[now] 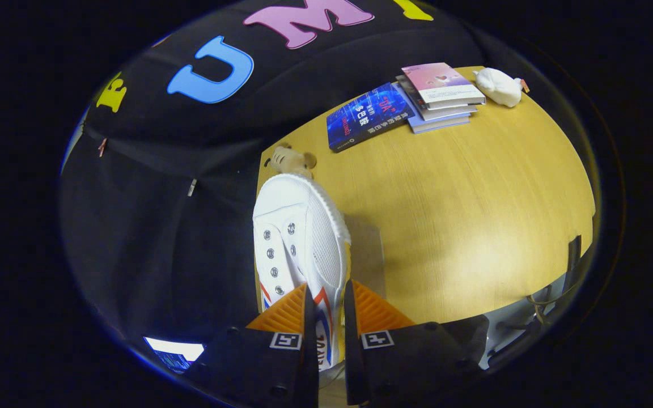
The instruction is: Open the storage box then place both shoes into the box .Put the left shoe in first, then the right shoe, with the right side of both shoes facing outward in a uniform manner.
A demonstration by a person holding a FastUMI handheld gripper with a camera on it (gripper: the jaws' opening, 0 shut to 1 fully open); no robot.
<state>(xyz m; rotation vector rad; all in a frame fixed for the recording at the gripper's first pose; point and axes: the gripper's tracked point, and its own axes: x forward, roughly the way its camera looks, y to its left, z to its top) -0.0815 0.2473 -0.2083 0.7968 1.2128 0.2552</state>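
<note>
- Gripping the white shoe (pixel 298 238) by its side wall, I had the gripper (pixel 326 300) narrowed, both orange fingers (pixel 287 311) pressing on it so it hung toe-forward for carrying.
- Just beyond its toe sat a small plush toy (pixel 291 160) near the table (pixel 474 215) edge.
- Far right lay stacked books (pixel 411 102) and a white figurine (pixel 497 86), clear of my work.

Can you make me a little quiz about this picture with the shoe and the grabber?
1. True or false: the gripper pinches the white shoe's side between both fingers.
2. Beyond the shoe's toe sits: A) a small plush toy B) a cup C) a ball.
3. Fill in: the pink book lies on top of a ___ of books.

Key: 1 true; 2 A; 3 stack.
</note>
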